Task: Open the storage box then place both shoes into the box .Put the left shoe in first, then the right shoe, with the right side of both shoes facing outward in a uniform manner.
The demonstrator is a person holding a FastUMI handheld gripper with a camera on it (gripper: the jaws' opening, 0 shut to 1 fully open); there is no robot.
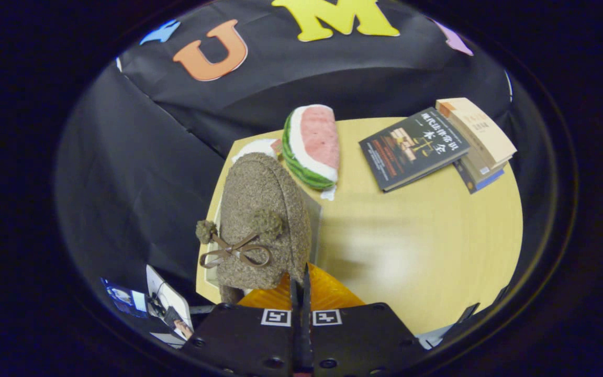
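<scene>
We see the gripper [301,285] with its fingers drawn close together, pinching the rear edge of a fuzzy brown shoe [262,220] with a ribbon bow. The shoe hangs over the storage box [316,220], whose pale wall shows just beside it; what lies inside is hidden. Beyond the shoe on the table [427,251] sits a watermelon plush [313,146], with books [437,144] farther off.

A recording booth: black cloth wall [139,173] behind a small wooden table [427,251].
</scene>
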